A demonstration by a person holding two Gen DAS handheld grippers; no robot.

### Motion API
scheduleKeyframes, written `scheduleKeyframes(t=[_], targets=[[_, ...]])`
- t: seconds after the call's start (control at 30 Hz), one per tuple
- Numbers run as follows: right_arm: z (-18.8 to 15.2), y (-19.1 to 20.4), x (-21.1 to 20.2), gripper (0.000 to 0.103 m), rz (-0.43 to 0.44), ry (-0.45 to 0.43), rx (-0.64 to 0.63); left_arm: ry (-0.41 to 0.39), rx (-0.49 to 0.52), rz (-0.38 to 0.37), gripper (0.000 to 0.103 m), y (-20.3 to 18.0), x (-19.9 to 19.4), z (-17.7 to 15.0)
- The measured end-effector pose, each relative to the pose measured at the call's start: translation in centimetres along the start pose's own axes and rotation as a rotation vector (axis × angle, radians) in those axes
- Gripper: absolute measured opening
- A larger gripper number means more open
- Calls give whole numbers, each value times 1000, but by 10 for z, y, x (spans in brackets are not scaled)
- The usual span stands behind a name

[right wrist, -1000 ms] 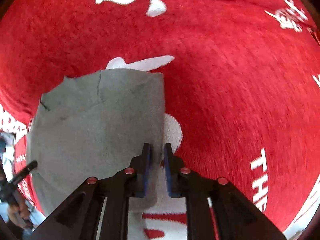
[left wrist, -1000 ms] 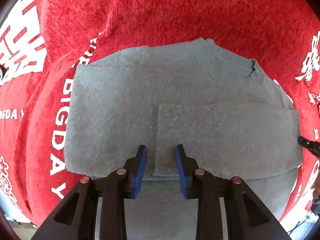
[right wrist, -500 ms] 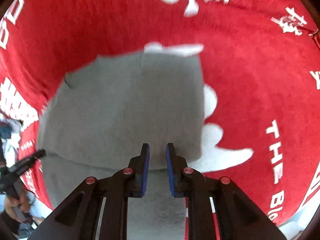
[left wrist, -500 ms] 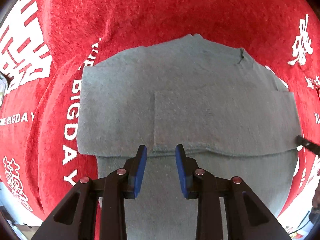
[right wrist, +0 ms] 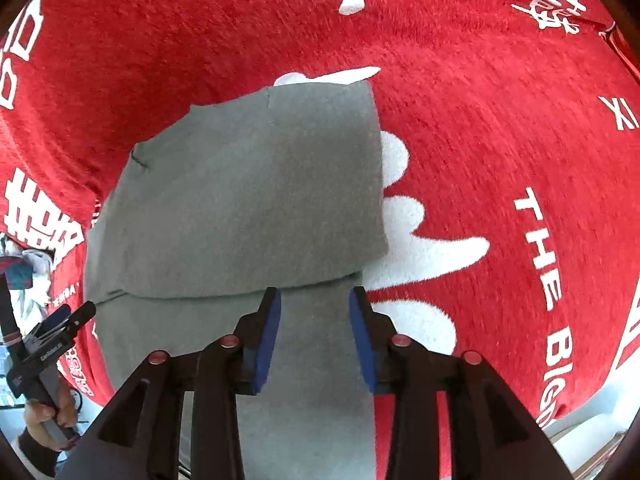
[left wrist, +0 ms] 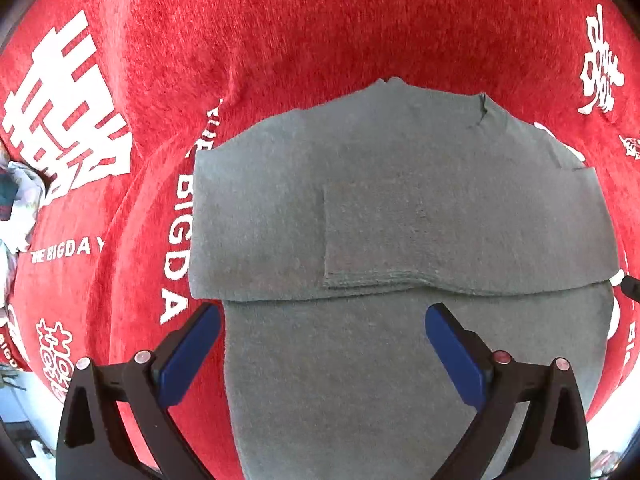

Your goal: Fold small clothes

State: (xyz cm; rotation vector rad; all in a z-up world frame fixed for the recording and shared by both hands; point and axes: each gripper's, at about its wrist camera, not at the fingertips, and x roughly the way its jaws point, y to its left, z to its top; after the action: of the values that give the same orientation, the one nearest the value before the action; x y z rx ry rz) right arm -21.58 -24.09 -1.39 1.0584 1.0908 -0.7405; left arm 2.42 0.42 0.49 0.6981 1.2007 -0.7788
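Observation:
A small grey garment (left wrist: 400, 208) lies flat on the red cloth, its upper part folded down over the lower part, with a folded-in flap edge across the middle. My left gripper (left wrist: 322, 312) hovers above the lower part, jaws opening wide, nothing between the blue pads. The same garment (right wrist: 248, 192) fills the middle of the right wrist view. My right gripper (right wrist: 314, 300) hangs over its lower right edge, jaws opening, with no cloth pinched. The other gripper (right wrist: 60, 328) shows at the far left, held by a hand.
A red plush cloth (left wrist: 280, 32) with white lettering covers the whole work surface (right wrist: 500, 120). A crumpled light garment pile (left wrist: 16, 208) lies at the left edge. The cloth's edge drops off at the lower right of the right wrist view.
Both grippers have lifted and pulled back from the fold line, so more of the garment shows. Both jaws, narrow before, now stand apart, the left much wider.

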Motion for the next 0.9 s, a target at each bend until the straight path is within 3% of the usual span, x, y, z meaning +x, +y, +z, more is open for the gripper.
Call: scheduleKeyframes(t=[0.2,0.3,0.33,0.47,0.53,0.9], targets=[[-9,12,-6,62,25,-6,-25,52,-57,26,102,4,8,2],[-10,18,-9,71,46,-19,-34,59,-39,58,102,0,12,1],[-10,18,-9,82,52,-19,-32,55,-30,67,102,-2,11,1],[-11,15,-5,85,76,-8,-6,32,-13,64,102,-8,7,0],[-11,11,-4,89,97,-1,17,46,-14,54,102,-10,8,0],[-12,6,9,90,95,65,9,129,1,43,102,-29,20,-4]])
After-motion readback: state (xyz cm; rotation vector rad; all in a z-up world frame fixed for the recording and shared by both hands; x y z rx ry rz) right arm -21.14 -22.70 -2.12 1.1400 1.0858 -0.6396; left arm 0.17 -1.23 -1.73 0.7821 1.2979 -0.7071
